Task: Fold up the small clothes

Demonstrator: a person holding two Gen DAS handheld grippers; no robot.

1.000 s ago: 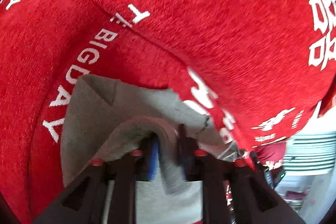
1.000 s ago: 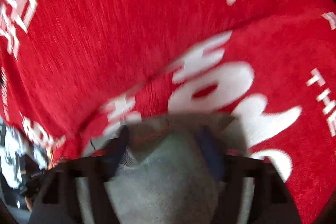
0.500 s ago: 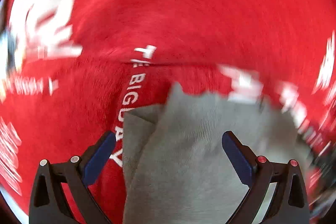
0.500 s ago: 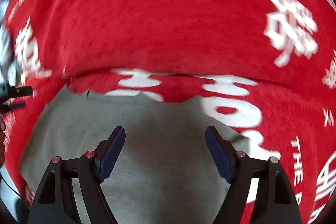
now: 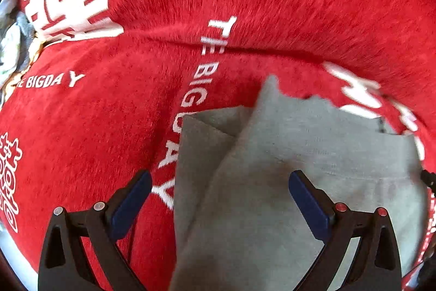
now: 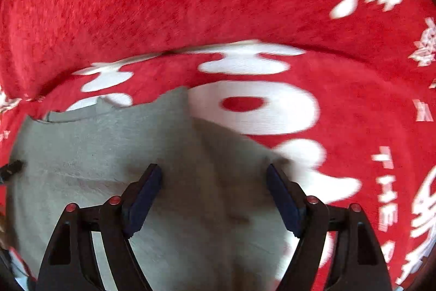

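Both grippers, left and right, are being held wide, empty; the grey garment's loose fold is being risked by snagging.

A second ago my left gripper pinched a bunched fold of the grey garment; now its jaws stand wide apart and the cloth lies flat on the red blanket. My right gripper has let go and spread too.

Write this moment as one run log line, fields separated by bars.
left gripper: open | right gripper: open | grey garment: released on red blanket
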